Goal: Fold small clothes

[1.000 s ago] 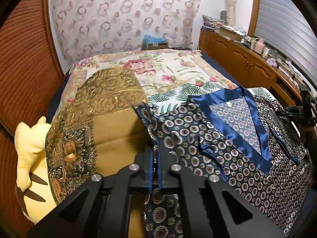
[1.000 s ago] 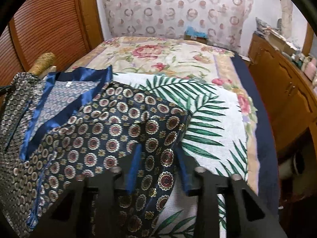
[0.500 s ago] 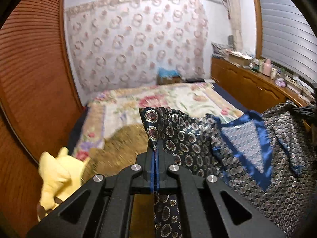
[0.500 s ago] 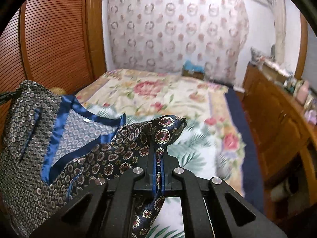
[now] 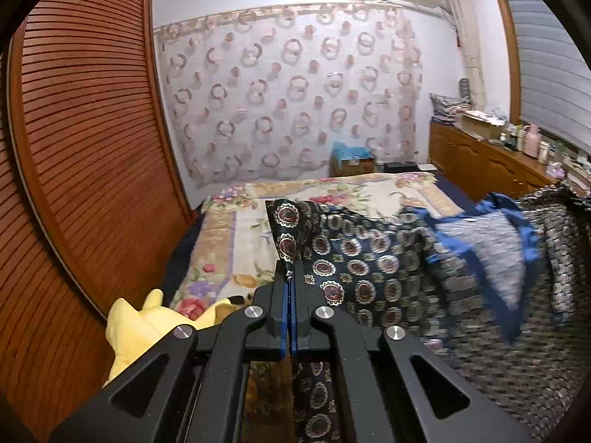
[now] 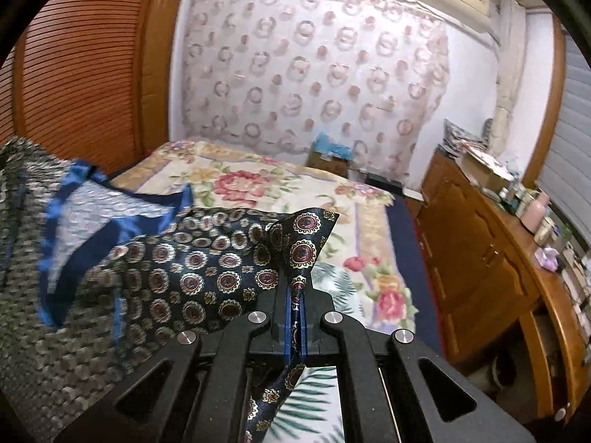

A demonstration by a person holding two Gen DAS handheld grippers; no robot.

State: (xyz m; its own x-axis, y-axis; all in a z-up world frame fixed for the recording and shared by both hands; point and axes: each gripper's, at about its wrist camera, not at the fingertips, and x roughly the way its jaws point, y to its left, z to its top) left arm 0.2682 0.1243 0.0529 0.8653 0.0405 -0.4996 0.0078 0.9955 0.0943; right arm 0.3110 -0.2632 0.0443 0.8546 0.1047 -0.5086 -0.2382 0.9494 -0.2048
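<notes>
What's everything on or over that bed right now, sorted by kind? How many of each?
Patterned navy garment, held up: 1
Grippers, left gripper and right gripper, each clamped on the garment: 2
Yellow plush toy: 1
Floral bedspread: 1
Total: 5

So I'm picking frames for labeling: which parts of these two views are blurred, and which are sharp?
Left wrist view: the patterned shirt is sharp near the left gripper, smeared toward its blue collar at right. Right wrist view: fabric by the right gripper is crisp, the collar side at left blurred; the curtain looks slightly soft. Both show fisheye bending.
</notes>
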